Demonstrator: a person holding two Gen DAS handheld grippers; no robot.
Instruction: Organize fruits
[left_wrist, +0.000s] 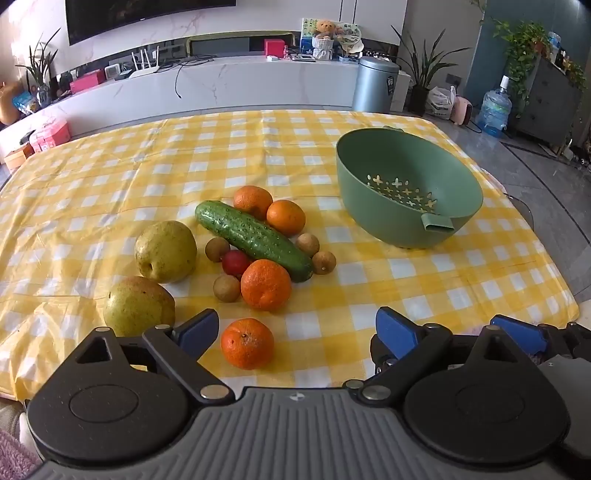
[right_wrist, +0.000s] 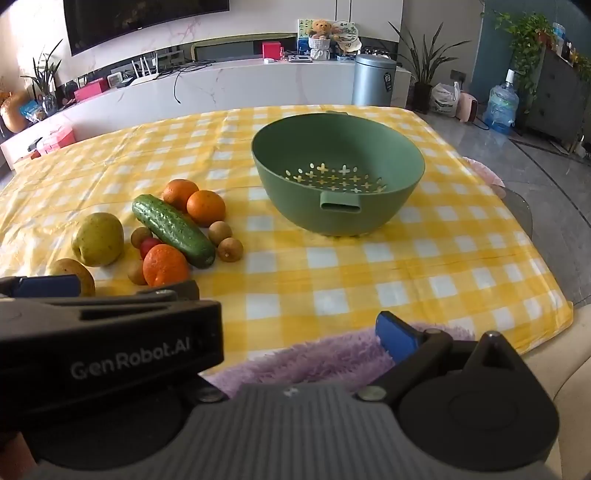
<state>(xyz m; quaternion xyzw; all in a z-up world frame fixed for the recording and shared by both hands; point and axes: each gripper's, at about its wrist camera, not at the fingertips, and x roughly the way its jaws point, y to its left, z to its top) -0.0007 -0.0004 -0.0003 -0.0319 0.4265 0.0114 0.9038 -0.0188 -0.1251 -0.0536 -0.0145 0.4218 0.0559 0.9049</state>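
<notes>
On the yellow checked tablecloth (left_wrist: 110, 192) lies a heap of produce: a cucumber (left_wrist: 255, 240), two pears (left_wrist: 166, 251), several mandarins (left_wrist: 266, 284), several small brown longans (left_wrist: 324, 262) and a little red fruit (left_wrist: 236, 262). The nearest mandarin (left_wrist: 247, 343) sits between the blue fingers of my left gripper (left_wrist: 295, 332), close to the left pad and untouched; the jaws stand wide open. The empty green colander bowl (left_wrist: 461, 177) stands at the right. My right gripper (right_wrist: 291, 332) is open near the table's front edge with nothing in it; its left finger is hidden behind the left gripper's body (right_wrist: 110, 332).
A purple fuzzy fabric (right_wrist: 332, 354) lies at the near table edge under the right gripper. Bare tablecloth stretches between the heap and the bowl (right_wrist: 338, 147). Beyond the table are a metal bin (left_wrist: 375, 85), a water jug (left_wrist: 494, 109) and a white cabinet.
</notes>
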